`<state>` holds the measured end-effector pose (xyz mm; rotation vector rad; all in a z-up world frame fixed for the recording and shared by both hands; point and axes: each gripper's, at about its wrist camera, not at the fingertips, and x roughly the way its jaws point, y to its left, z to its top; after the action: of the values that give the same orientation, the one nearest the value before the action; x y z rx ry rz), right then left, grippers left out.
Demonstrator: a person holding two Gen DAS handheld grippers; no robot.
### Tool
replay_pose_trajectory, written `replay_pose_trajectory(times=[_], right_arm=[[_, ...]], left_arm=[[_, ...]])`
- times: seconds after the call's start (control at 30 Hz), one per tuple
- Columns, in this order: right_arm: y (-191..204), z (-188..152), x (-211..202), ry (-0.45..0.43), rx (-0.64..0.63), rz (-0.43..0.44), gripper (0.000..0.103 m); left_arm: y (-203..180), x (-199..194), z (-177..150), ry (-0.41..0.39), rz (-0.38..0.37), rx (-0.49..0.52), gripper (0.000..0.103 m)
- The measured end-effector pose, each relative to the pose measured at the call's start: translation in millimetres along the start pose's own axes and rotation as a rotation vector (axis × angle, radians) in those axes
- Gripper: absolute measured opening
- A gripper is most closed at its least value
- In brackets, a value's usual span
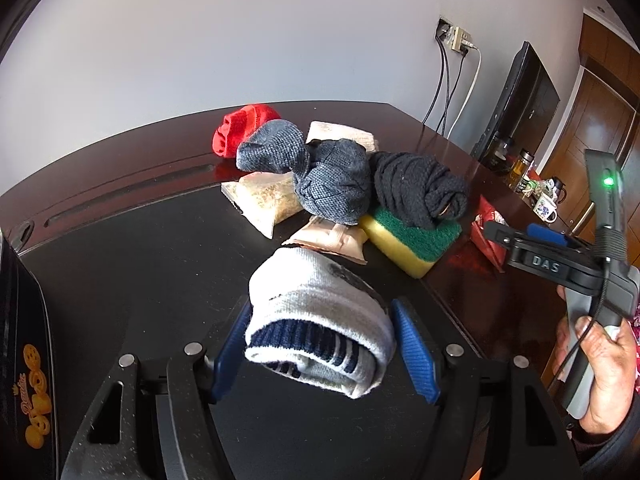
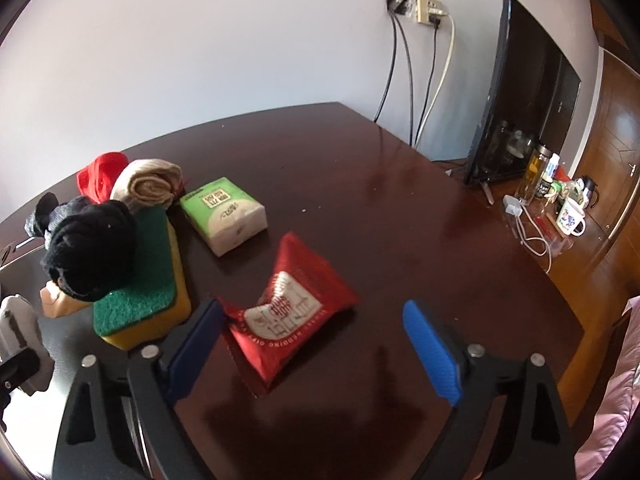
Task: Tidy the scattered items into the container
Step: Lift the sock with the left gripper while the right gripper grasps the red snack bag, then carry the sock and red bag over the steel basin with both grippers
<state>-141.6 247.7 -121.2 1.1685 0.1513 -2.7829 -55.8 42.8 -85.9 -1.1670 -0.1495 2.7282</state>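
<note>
A: Left gripper, what is the state?

B: Its blue pads press on a rolled grey-white sock w/ navy stripes, one pad on each side. So it grips the sock, just above the dark table.

A: And ahead of the fingers?

B: A heap, near the tips: a tan packet just beyond the sock, then a yellow-green sponge to the right w/ a black sock lying on it. Further on, a grey-blue sock, a clear bag of grains and a red cloth at the back.

A: Right gripper?

B: Jaws are apart, nothing clamped. A red packet lies on the table between the fingers, nearer the left pad; if that pad touches it I cannot tell. The right pad is well apart from it.

A: Other things there?

B: A green tissue pack beyond the left finger, and a beige rolled sock behind the sponge.

A: The container?

B: Maybe the dark box edge left of the left fingers; cannot tell for sure.
</note>
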Motion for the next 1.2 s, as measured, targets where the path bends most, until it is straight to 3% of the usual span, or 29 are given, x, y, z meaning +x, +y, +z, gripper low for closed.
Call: replay_pose_trajectory(times=[0.1,0.17,0.4,0.87,1.07,1.2], right_arm=[[3,0,4,0.015,-0.007,0.004,0.088],[5,0,7,0.023,-0.006,0.016,0.081],[10,-3,15,0.054,-0.009,0.053,0.043],[1,3,-18,-0.034,-0.006,0.042,0.041],[1,20,-57,-0.113,-0.027,0.043,0.04],[23,29,-85,-0.172,-0.071,0.07,0.04]], left_arm=[[1,0,0,0.001,-0.007,-0.001,0.07],[2,0,0,0.002,-0.011,-0.003,0.07],[4,-1,2,0.0,-0.023,-0.01,0.07],[9,-27,8,-0.061,-0.021,-0.013,0.07],[27,-69,10,-0.138,0.006,-0.029,0.07],[49,-103,6,-0.191,0.053,-0.061,0.07]])
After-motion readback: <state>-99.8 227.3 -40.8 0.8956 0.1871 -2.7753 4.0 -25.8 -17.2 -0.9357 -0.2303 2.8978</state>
